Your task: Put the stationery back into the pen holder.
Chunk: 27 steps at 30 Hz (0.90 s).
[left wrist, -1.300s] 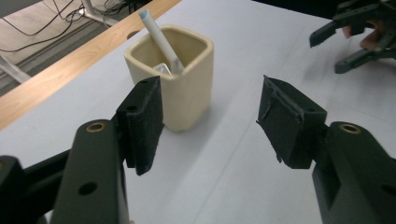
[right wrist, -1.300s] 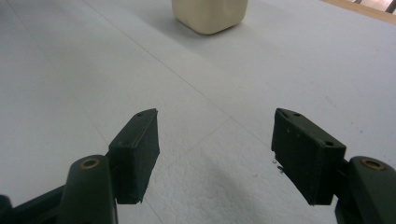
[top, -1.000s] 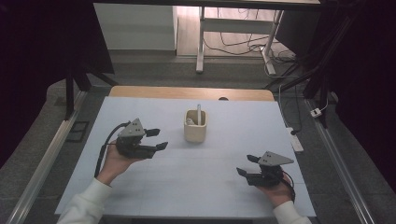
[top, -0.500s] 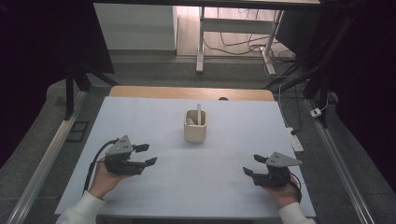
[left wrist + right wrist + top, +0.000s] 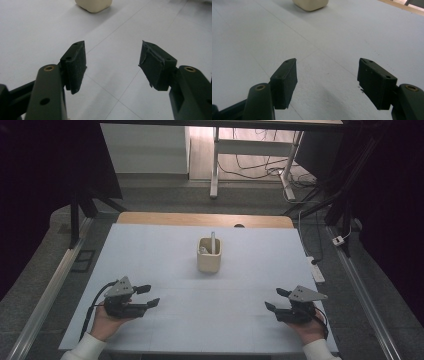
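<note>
High view: left gripper (image 5: pixel 148 296) and right gripper (image 5: pixel 273 300) are held low over the near part of the bench (image 5: pixel 150 250), well apart, each with jaws spread wide and nothing between them. Farther off, a cream cup (image 5: pixel 209 255) is seen upright at mid-bench, with a white stick (image 5: pixel 212 242) standing in it.

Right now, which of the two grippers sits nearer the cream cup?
The left gripper, though not by much: it lies slightly farther up the table than the right gripper. The cream cup stands mid-table. Both jaws are open and empty.
</note>
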Each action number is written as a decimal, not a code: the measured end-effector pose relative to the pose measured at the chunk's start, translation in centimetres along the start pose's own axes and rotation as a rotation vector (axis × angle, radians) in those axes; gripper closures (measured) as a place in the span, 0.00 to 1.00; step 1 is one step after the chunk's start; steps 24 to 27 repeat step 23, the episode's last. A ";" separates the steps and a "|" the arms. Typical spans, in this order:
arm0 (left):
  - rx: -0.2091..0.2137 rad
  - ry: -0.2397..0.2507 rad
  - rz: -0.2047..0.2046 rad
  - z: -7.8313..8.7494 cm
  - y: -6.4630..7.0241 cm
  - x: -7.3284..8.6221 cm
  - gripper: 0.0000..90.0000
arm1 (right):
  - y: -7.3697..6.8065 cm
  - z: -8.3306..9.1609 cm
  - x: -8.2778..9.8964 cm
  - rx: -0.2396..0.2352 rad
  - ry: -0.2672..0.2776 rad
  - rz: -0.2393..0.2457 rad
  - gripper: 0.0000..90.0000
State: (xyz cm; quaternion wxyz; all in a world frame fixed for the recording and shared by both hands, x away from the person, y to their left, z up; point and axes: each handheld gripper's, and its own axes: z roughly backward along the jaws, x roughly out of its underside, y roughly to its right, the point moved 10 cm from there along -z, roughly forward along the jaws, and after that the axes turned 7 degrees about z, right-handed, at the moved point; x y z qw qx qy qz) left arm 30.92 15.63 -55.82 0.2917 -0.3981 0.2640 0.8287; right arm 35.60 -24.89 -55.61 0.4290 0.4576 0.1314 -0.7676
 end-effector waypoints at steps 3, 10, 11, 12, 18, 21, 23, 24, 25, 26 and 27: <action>-0.002 -0.001 0.000 -0.2 0.0 0.0 0.42 | -0.1 0.0 0.0 0.000 -0.003 0.011 0.36; -0.005 -0.006 -0.008 -0.6 0.1 0.0 0.42 | -0.1 0.1 0.0 -0.002 0.003 0.007 0.35; -0.005 -0.007 -0.009 -0.6 0.1 0.0 0.42 | -0.1 0.1 0.0 0.000 0.003 0.006 0.36; -0.007 -0.006 -0.011 -0.6 0.1 0.0 0.42 | -0.1 0.2 0.0 0.000 0.003 0.006 0.36; -0.006 -0.005 -0.014 -0.6 0.2 -0.1 0.41 | -0.2 0.2 0.0 -0.004 0.008 0.007 0.35; -0.009 -0.005 -0.014 -0.7 0.1 0.0 0.41 | -0.3 0.2 0.0 -0.006 0.009 0.005 0.35; -0.012 -0.005 -0.013 -0.7 0.1 0.0 0.40 | -0.4 0.2 0.0 -0.011 0.010 0.005 0.35; -0.012 -0.005 -0.013 -0.7 0.1 0.0 0.40 | -0.4 0.2 0.0 -0.011 0.010 0.005 0.35; -0.012 -0.005 -0.013 -0.7 0.1 0.0 0.40 | -0.4 0.2 0.0 -0.011 0.010 0.005 0.35; -0.012 -0.005 -0.013 -0.7 0.1 0.0 0.40 | -0.4 0.2 0.0 -0.011 0.010 0.005 0.35; -0.012 -0.005 -0.013 -0.7 0.1 0.0 0.40 | -0.4 0.2 0.0 -0.011 0.010 0.005 0.35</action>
